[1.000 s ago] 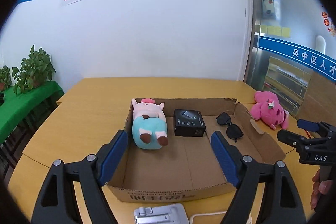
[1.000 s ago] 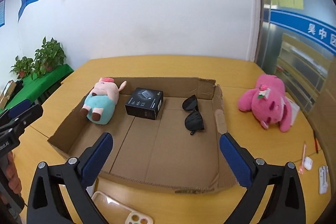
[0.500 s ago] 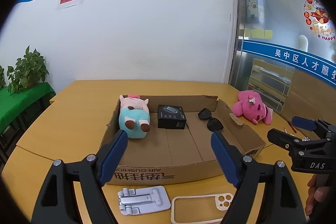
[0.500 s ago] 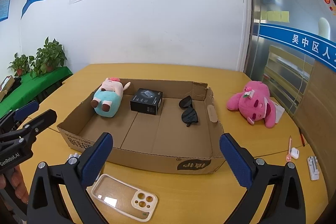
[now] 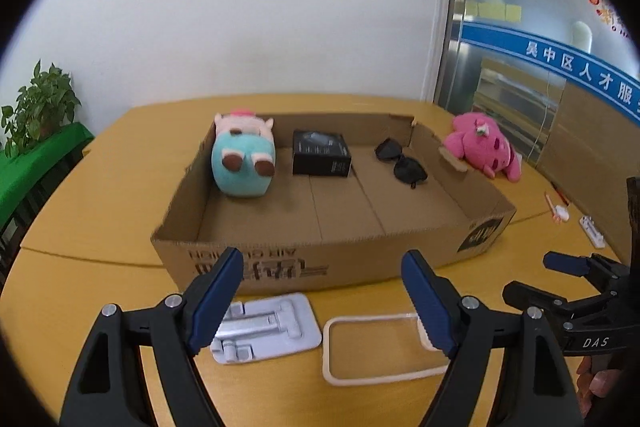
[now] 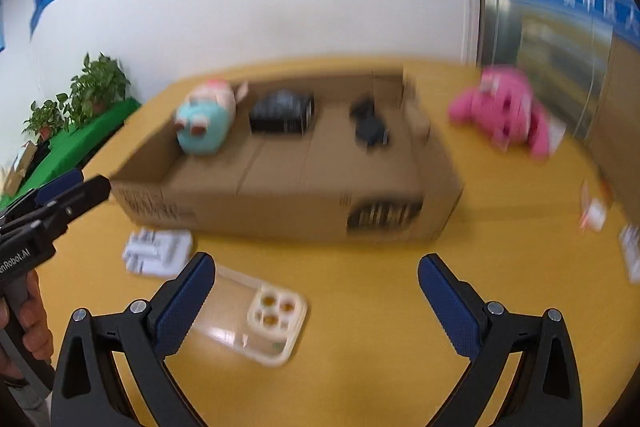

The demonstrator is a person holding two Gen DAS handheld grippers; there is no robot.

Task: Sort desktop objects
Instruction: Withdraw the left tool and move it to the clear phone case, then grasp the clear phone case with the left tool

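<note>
A shallow cardboard box [image 5: 280, 267] [image 6: 280, 215] lies on the yellow table. In it are a pig plush [image 5: 244, 163] [image 6: 204, 127], a black box [image 5: 320, 155] [image 6: 284, 111] and sunglasses [image 5: 402, 163] [image 6: 370, 125]. In front of the box lie a grey phone stand [image 5: 268, 331] [image 6: 158, 251] and a clear phone case [image 5: 380, 347] [image 6: 252, 323]. My left gripper [image 5: 320, 303] is open and empty, low over the stand and case. My right gripper [image 6: 316, 301] is open and empty, just right of the case. The right wrist view is blurred.
A pink plush [image 5: 486, 149] [image 6: 508, 111] lies on the table right of the box. Small white items [image 5: 592, 227] [image 6: 596, 215] lie near the right edge. Potted plants [image 5: 40, 107] stand on a green table at the left. A white wall is behind.
Both grippers have pulled back and dropped lower toward the table in front of the box. The stand and case now lie between the fingers. Both stay open.
</note>
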